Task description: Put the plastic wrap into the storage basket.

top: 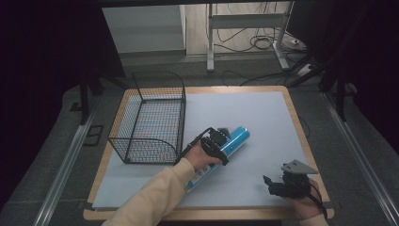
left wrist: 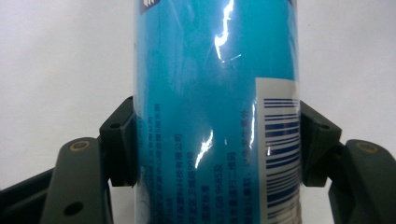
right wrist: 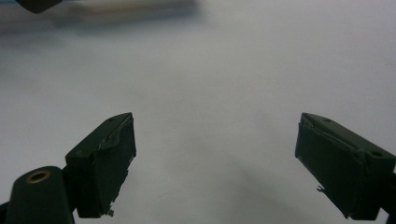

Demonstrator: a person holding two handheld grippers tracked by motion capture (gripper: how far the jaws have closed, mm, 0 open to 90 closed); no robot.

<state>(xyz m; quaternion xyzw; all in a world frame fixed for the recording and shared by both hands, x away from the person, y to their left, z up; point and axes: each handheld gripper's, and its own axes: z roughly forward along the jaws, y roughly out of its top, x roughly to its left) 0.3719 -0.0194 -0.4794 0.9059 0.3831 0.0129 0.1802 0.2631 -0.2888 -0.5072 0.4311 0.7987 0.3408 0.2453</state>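
Note:
A blue cylindrical can (top: 233, 141) lies on its side on the white sheet, slanting from lower left to upper right. My left gripper (top: 215, 142) is shut on the blue can, around its middle. In the left gripper view both black jaws press against the sides of the can (left wrist: 205, 112), whose white barcode label faces right. My right gripper (top: 277, 184) rests near the table's front right corner, jaws wide apart. In the right gripper view the right gripper (right wrist: 215, 168) holds nothing, with bare white sheet between its jaws.
A black wire basket (top: 149, 141) stands on the left part of the table, just left of the can. The wooden table edge (top: 301, 136) frames the white sheet (top: 249, 108). Beyond the table are a metal frame (top: 244, 21) and floor cables.

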